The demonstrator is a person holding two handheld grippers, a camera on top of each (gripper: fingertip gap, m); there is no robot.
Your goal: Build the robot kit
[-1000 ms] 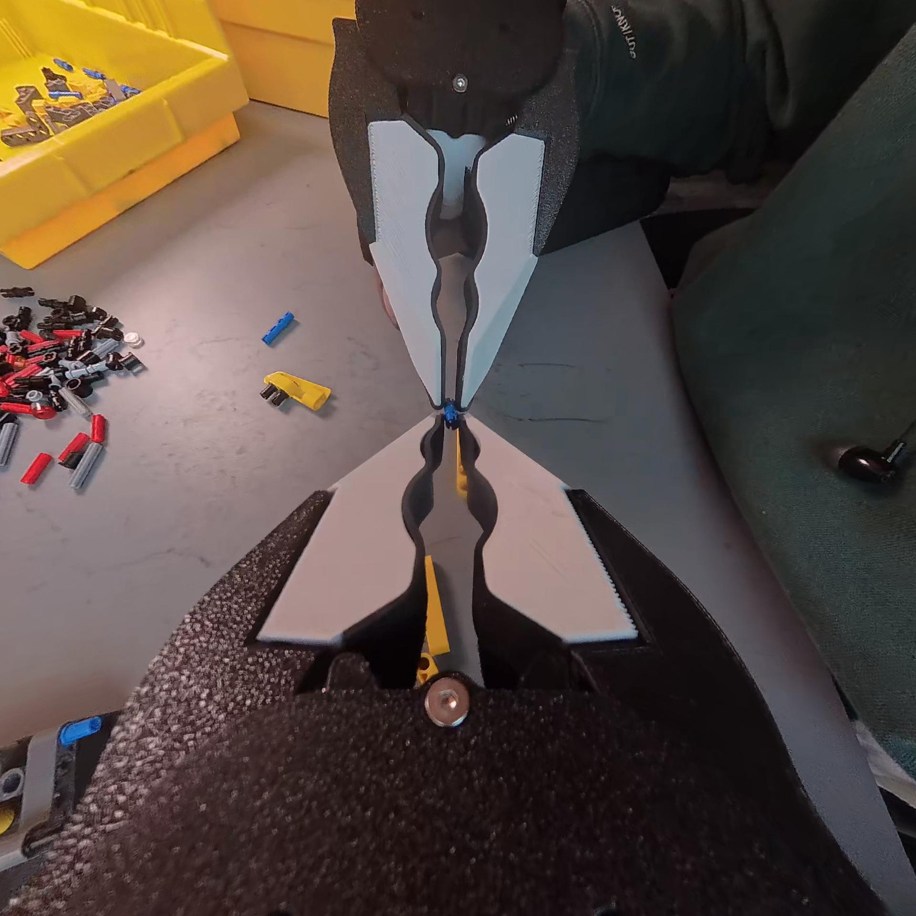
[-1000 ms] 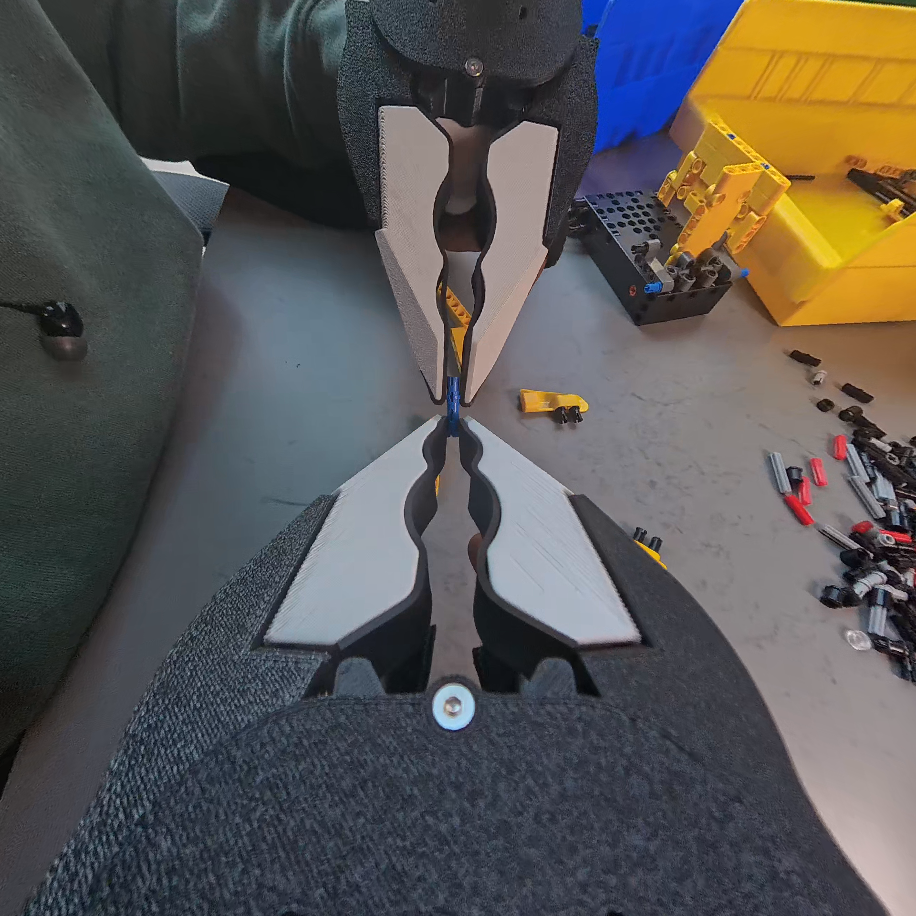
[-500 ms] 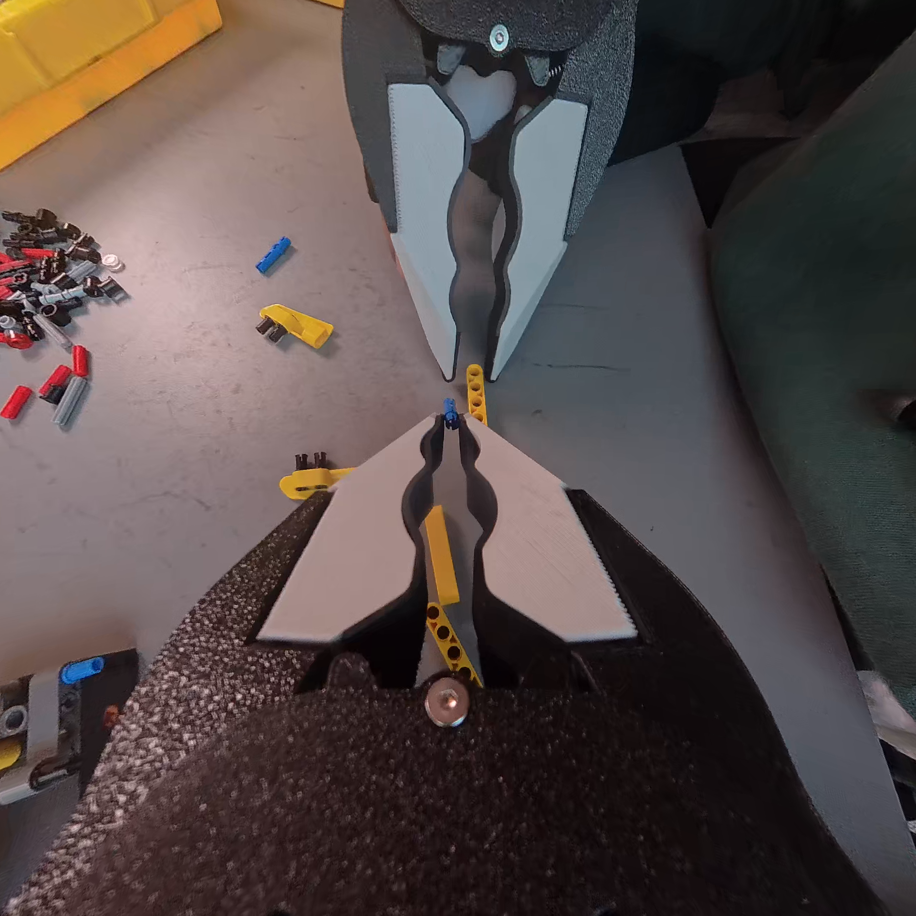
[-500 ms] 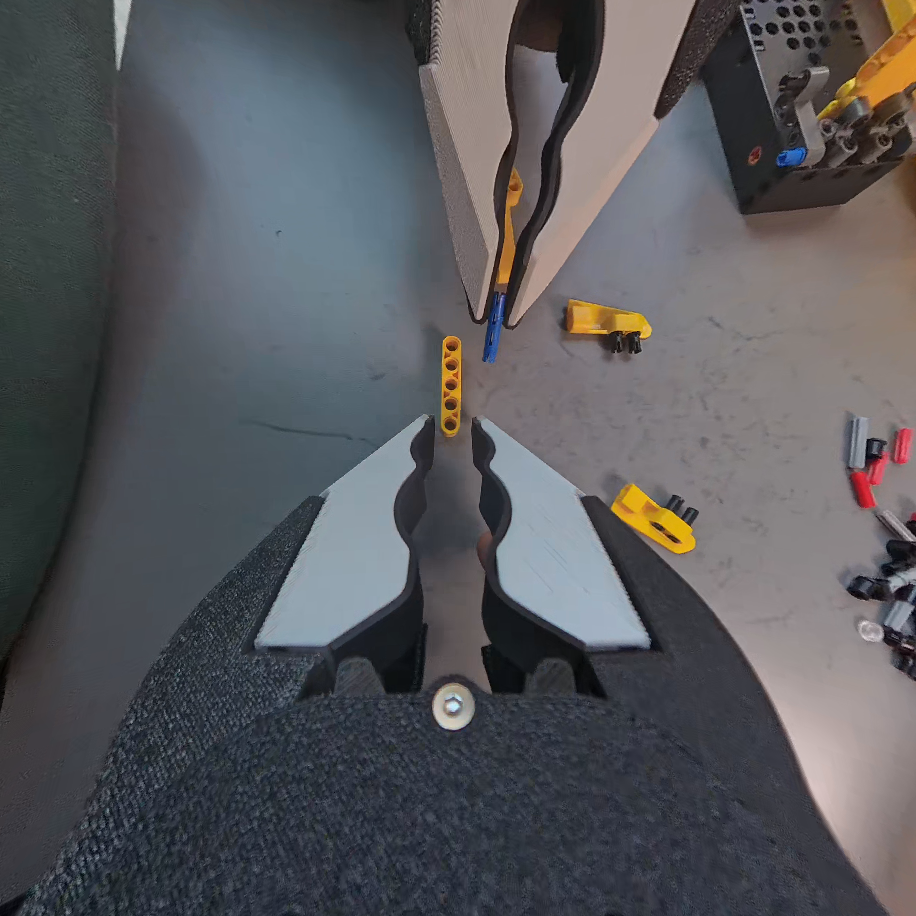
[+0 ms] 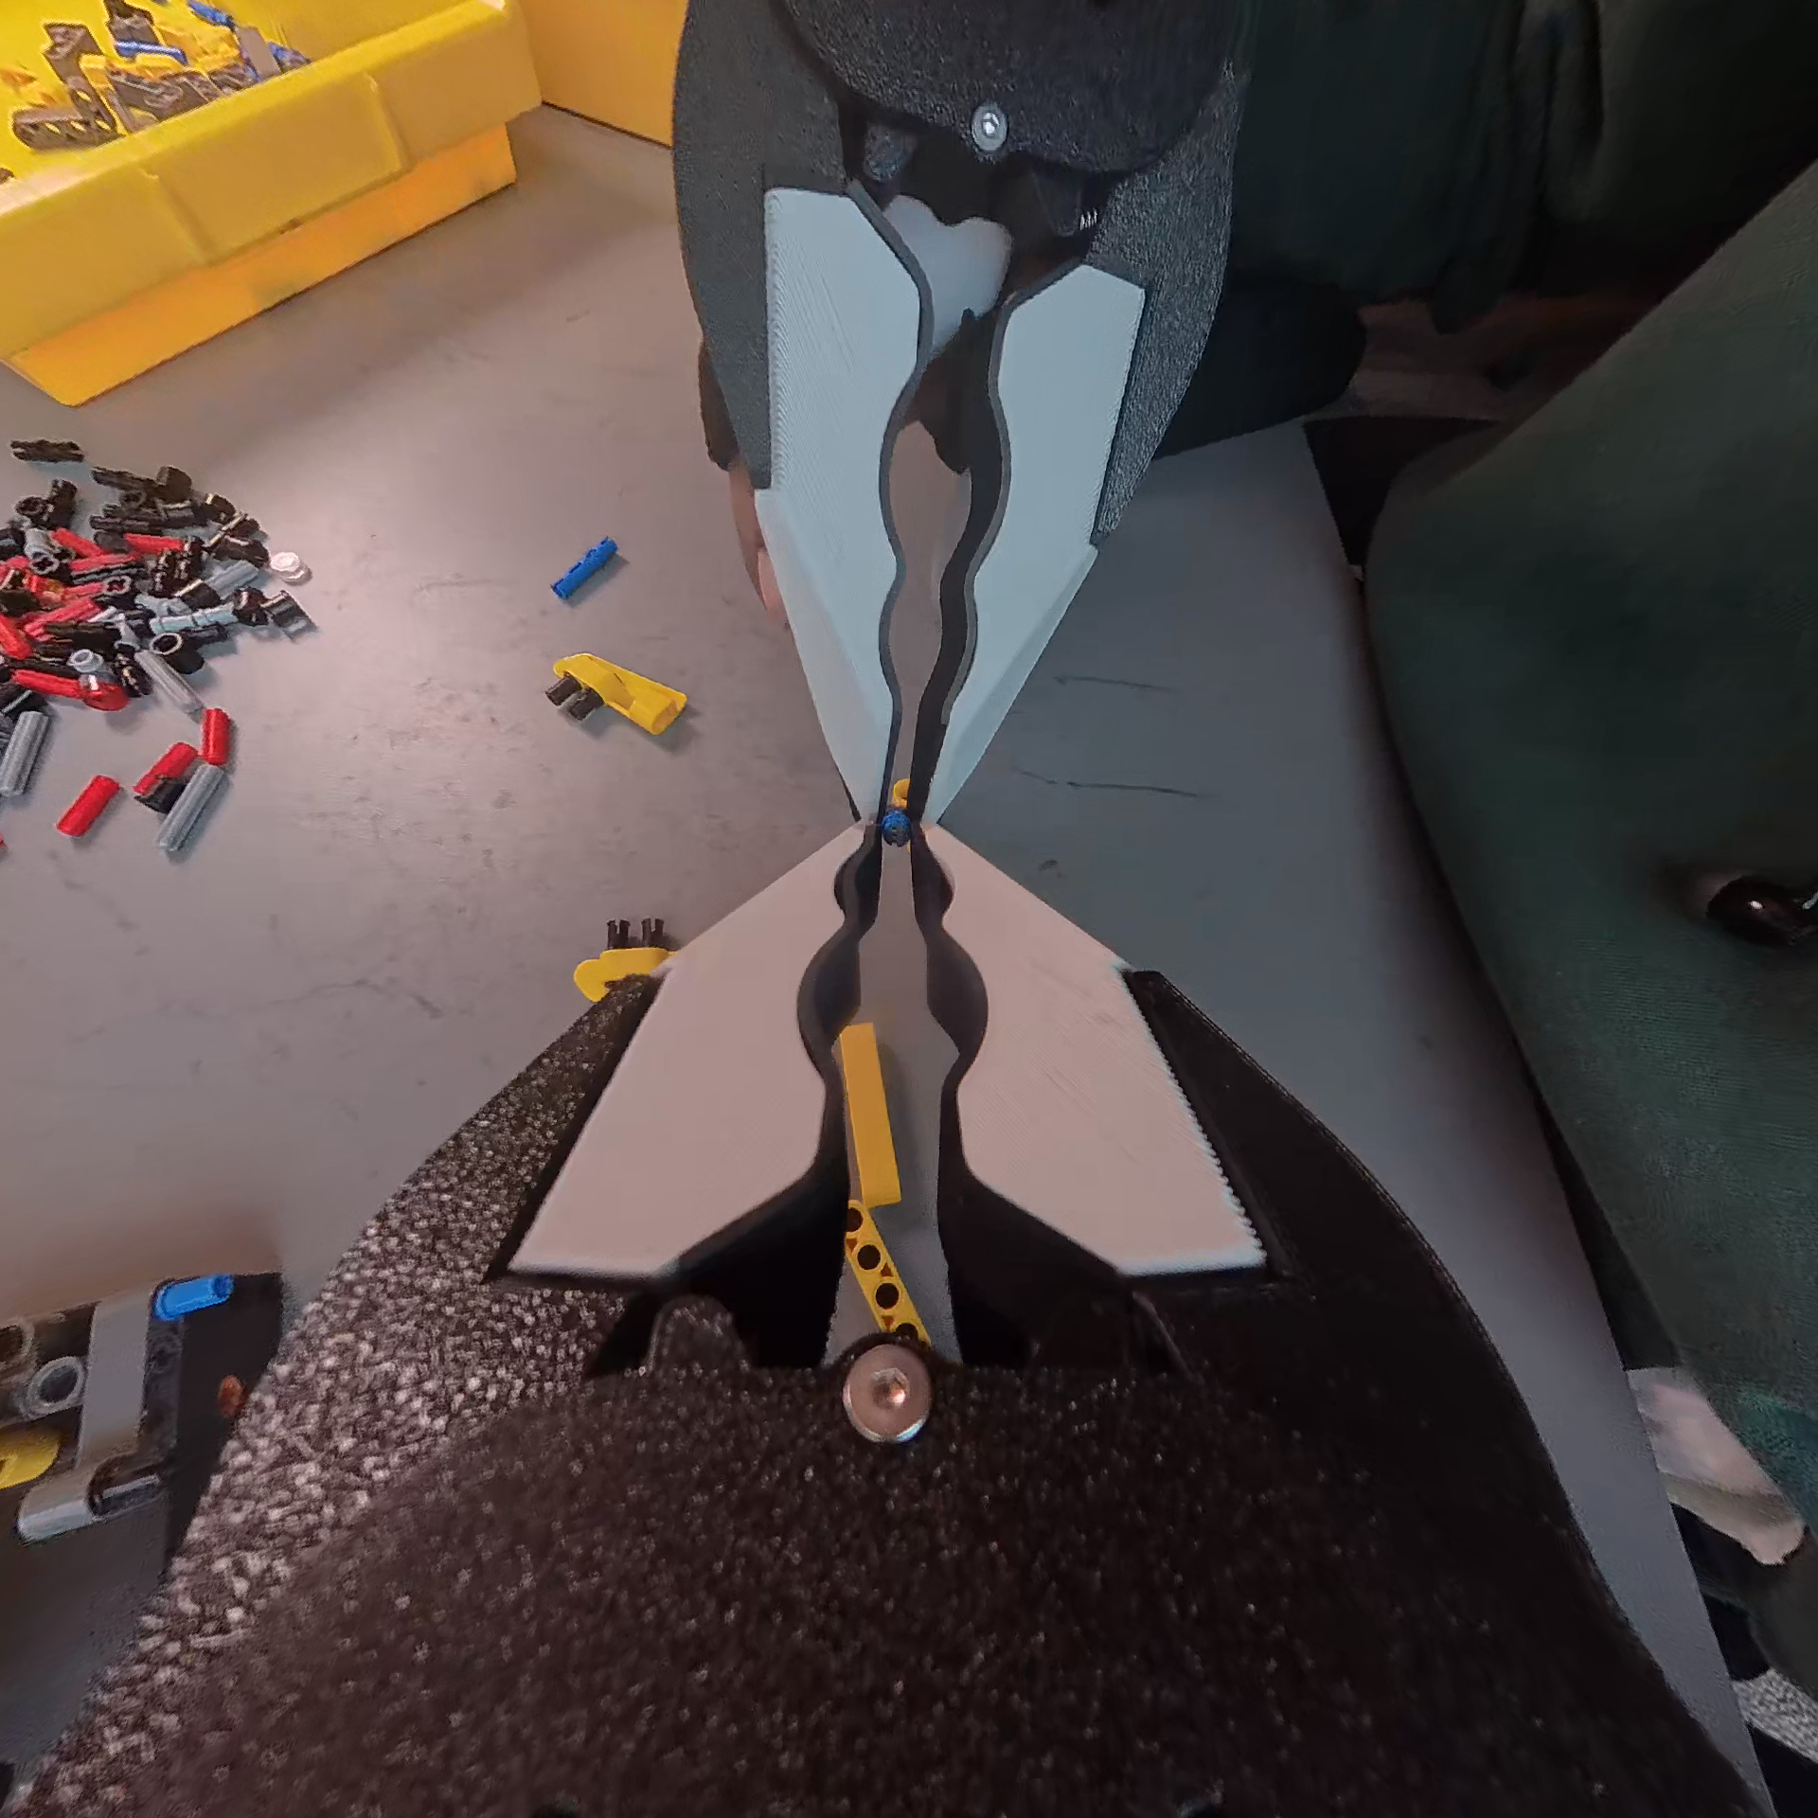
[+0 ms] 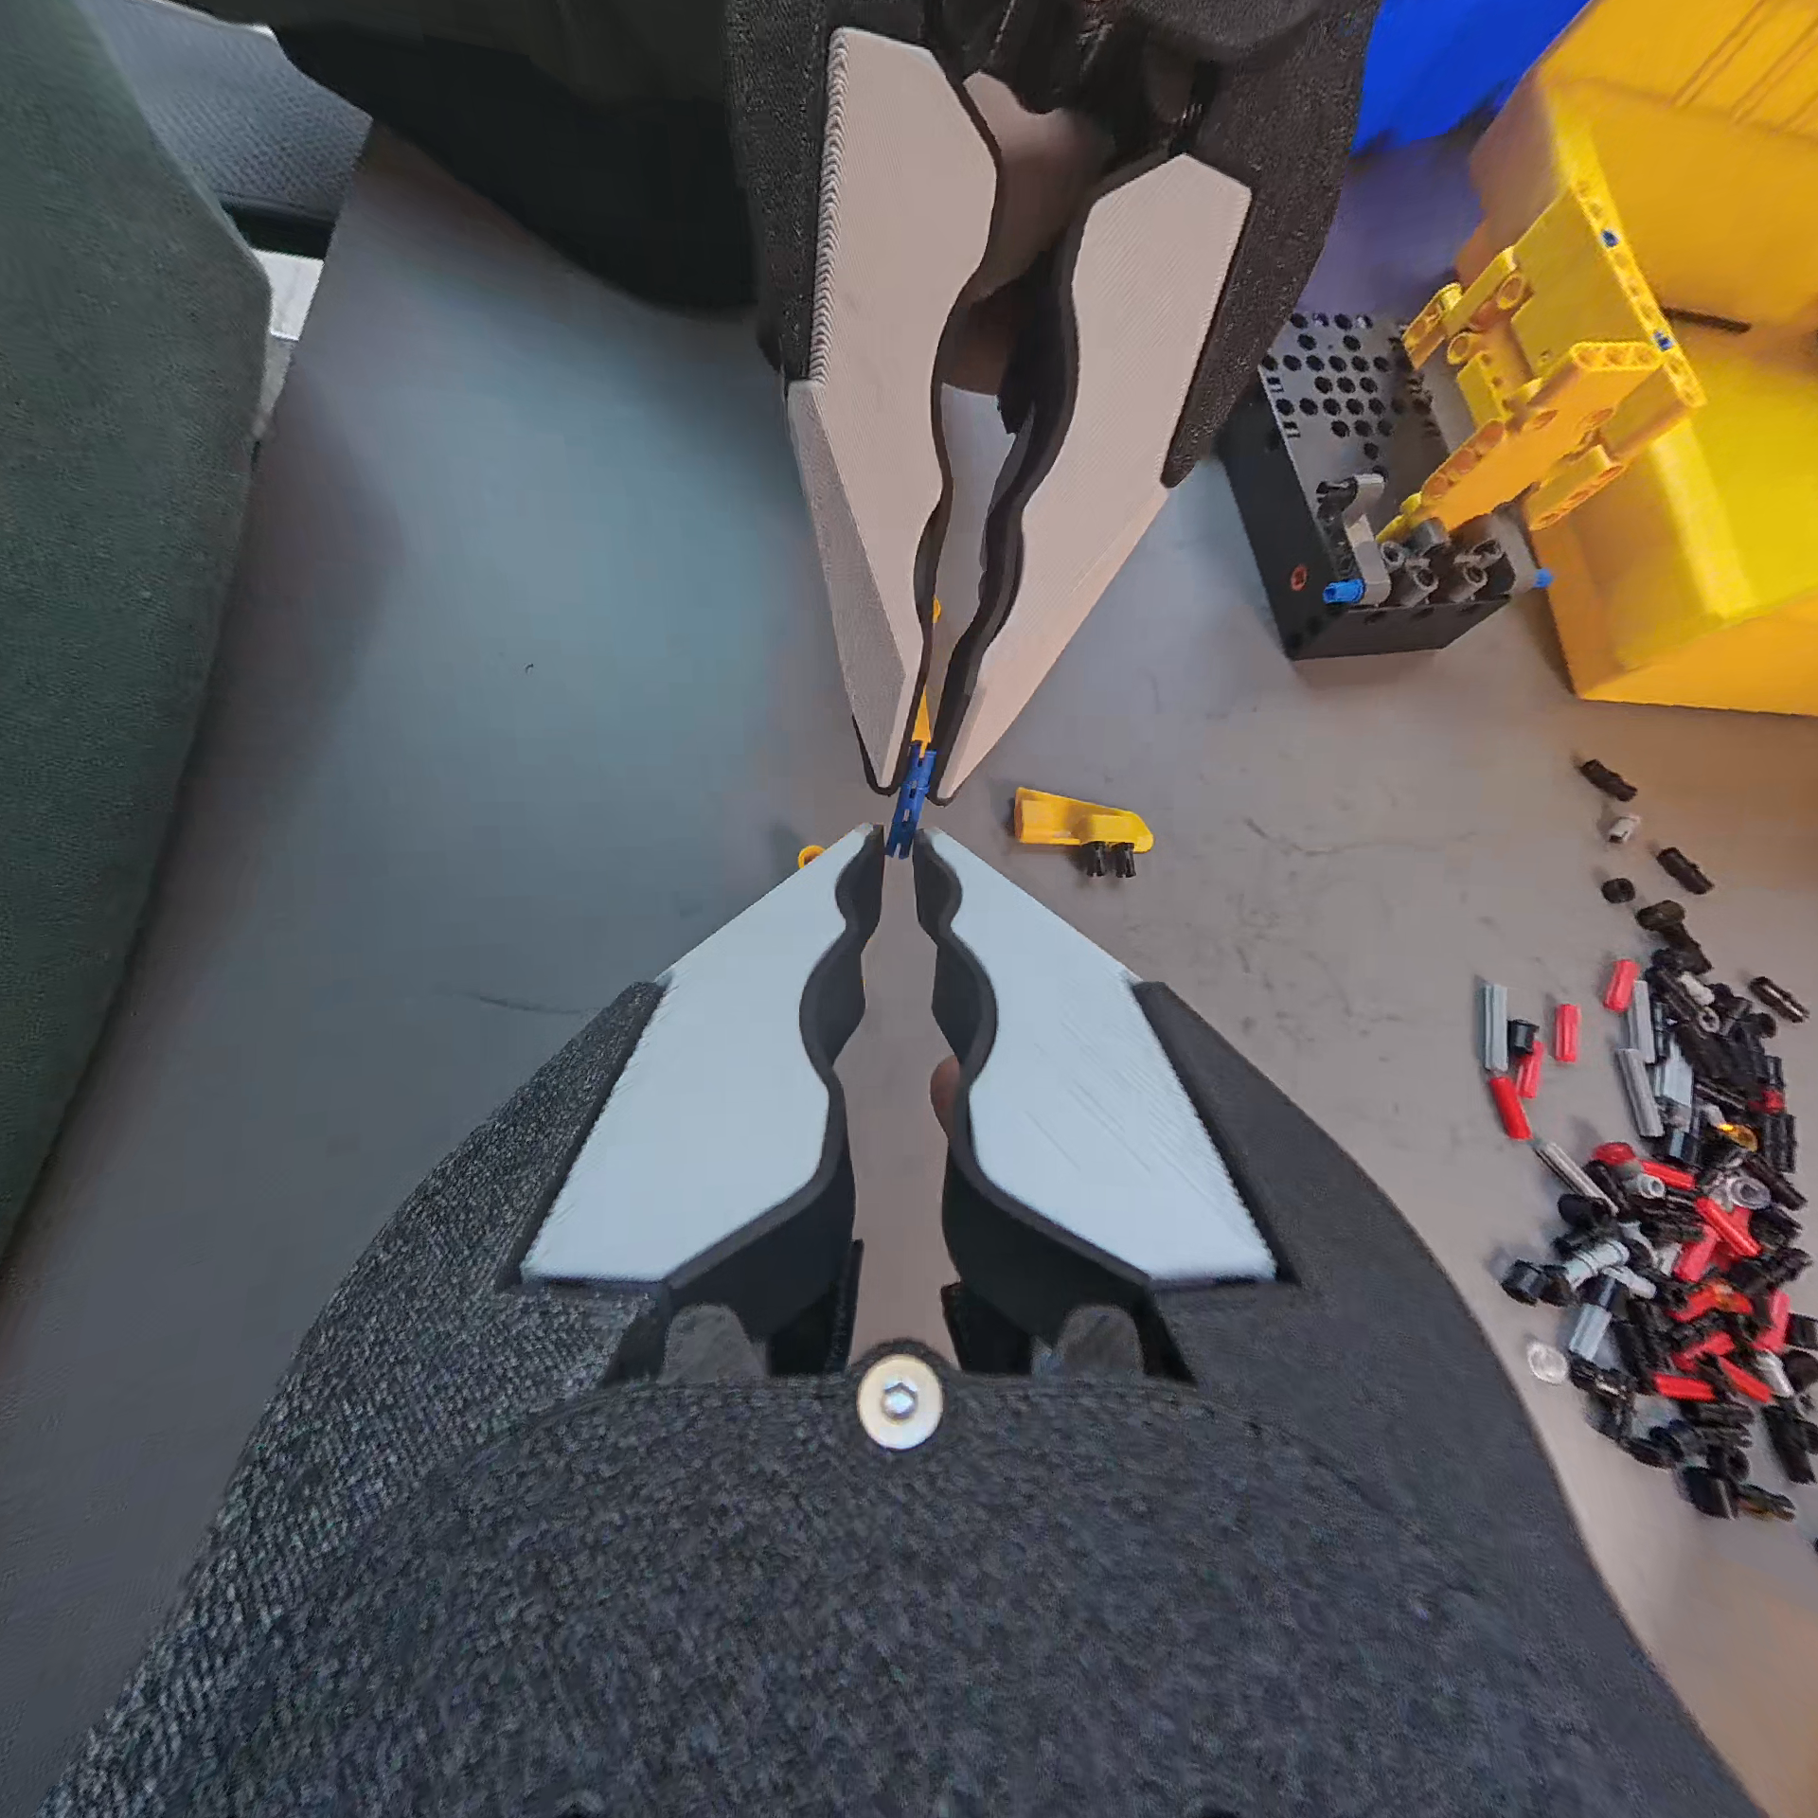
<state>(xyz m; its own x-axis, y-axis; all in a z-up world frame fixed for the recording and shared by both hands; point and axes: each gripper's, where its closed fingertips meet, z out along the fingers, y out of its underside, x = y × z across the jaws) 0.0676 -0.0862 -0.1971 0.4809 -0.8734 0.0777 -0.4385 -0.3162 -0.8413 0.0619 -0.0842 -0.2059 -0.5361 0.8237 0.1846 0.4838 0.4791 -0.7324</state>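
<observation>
Blue pin (image 6: 910, 802) at frame centre, poking from left gripper (image 5: 890, 836) clamped on yellow beam (image 5: 871, 1112); right gripper (image 6: 897, 836), wide and apart half a second ago, now tip-to-tip, fingers narrow around pin's free end, grip unconfirmed.

Left gripper (image 5: 893, 836) fingers are pale grey with black liners, closed on a blue pin (image 5: 895, 824) and a yellow perforated beam (image 5: 872, 1131). Left of it lie red, black and grey pieces (image 5: 118, 630) on a grey table (image 5: 393, 935) and a yellow bin (image 5: 226, 187).
</observation>
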